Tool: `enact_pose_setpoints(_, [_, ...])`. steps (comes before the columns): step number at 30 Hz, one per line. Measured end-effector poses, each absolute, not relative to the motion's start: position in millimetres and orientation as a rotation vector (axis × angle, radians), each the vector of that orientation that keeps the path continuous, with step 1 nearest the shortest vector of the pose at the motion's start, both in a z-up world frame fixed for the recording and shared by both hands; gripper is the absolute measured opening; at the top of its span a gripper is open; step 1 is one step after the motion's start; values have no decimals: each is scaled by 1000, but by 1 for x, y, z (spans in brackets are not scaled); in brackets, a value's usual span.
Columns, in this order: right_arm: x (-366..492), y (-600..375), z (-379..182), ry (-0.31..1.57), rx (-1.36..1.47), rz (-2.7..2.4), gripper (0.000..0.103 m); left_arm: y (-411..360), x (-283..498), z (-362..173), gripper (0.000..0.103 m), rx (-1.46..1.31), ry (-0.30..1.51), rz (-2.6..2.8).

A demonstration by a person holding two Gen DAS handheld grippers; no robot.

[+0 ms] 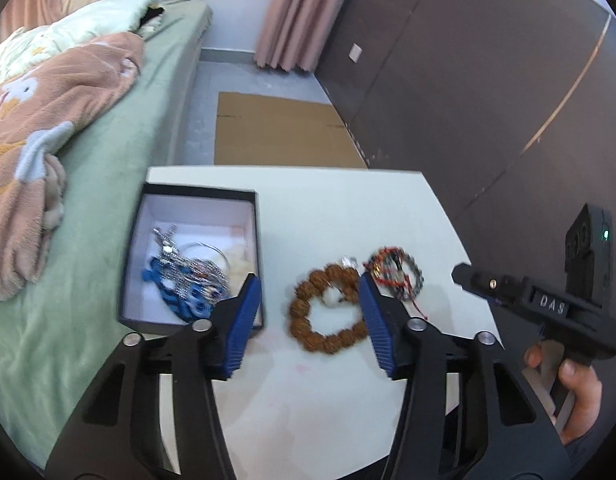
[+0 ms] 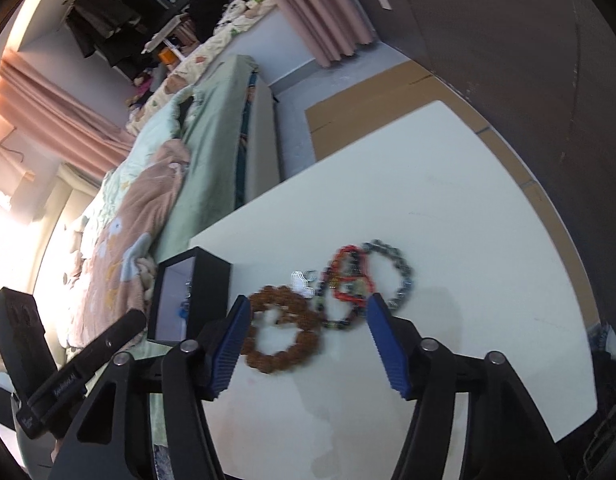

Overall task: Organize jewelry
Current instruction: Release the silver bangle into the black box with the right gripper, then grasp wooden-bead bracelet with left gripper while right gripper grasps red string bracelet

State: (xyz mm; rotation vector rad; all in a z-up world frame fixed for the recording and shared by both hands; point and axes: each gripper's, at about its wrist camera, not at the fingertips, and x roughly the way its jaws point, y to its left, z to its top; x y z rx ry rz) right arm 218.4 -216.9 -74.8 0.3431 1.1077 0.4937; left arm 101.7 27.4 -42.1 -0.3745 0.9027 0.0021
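Left wrist view. The left tongs (image 1: 309, 312) stand spread wide and empty above the white bench (image 1: 347, 208). The brown bead bracelet (image 1: 327, 310) lies flat on the bench directly ahead, framed between the two blue fingers (image 1: 240, 328) and not touched by either. Just beyond it, toward the right finger, lies a tangle of red and dark bead bracelets (image 1: 395, 274), with a small silver piece (image 1: 349, 261) between the two groups. To the left, partly behind the left finger, the open black box (image 1: 196, 256) already holds silver chains and a blue item (image 1: 188, 280). The box sits at the bench edge beside the bed (image 1: 108, 184). The right tongs (image 1: 547, 304) appear at the far right, off to the side of the jewelry; their opening cannot be read here.

Right wrist view. The right tongs (image 2: 308, 340) are likewise released and empty. The brown bead bracelet (image 2: 284, 332) lies ahead, close to the left finger, while the red and dark bead bracelets (image 2: 359, 284) lie ahead nearer the right finger. The black box (image 2: 192, 300) stands at the left, beyond the brown ring.

Judgement: the brown ring is centred in the left tongs and lies on the box side, so the left hand seems better placed to take it; being a flat ring, it offers no long axis.
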Motion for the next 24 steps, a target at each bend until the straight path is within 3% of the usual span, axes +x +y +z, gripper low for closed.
enact_pose_setpoints(7, [226, -229, -94, 1160, 360, 463, 41, 0, 115, -70, 46, -342, 993, -23])
enact_pose_setpoints(24, [237, -251, -103, 1204, 381, 420, 42, -56, 151, -117, 46, -271, 1065, -103])
